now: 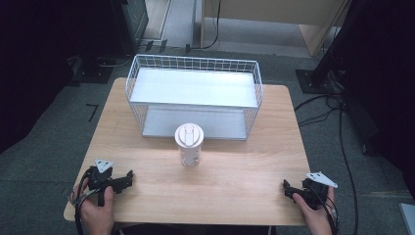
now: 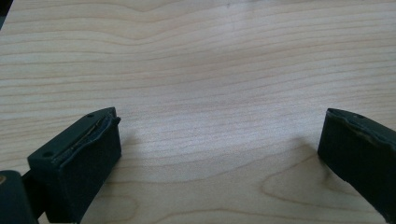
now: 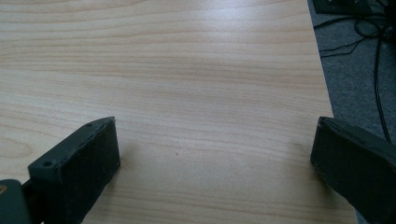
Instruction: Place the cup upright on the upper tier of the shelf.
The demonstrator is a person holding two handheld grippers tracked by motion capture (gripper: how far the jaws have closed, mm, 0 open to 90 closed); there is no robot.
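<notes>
Cup [image 1: 189, 145], clear, white lidded, upright mid-table, left tongs [image 2: 219, 154] and right tongs [image 3: 215, 158] both spread, empty.

We see a clear plastic cup [image 1: 189, 145] with a white lid standing upright near the middle of our wooden table [image 1: 235, 186], just in front of a white wire basket [image 1: 194, 96] with two shelves, both bare.

On the table [image 1: 235, 196] before you, a lidded cup [image 1: 189, 145] stands at the centre, a two-shelf wire rack [image 1: 194, 96] just behind it, your left gripper [image 1: 128, 177] near-left and right gripper [image 1: 288, 188] near-right.
</notes>
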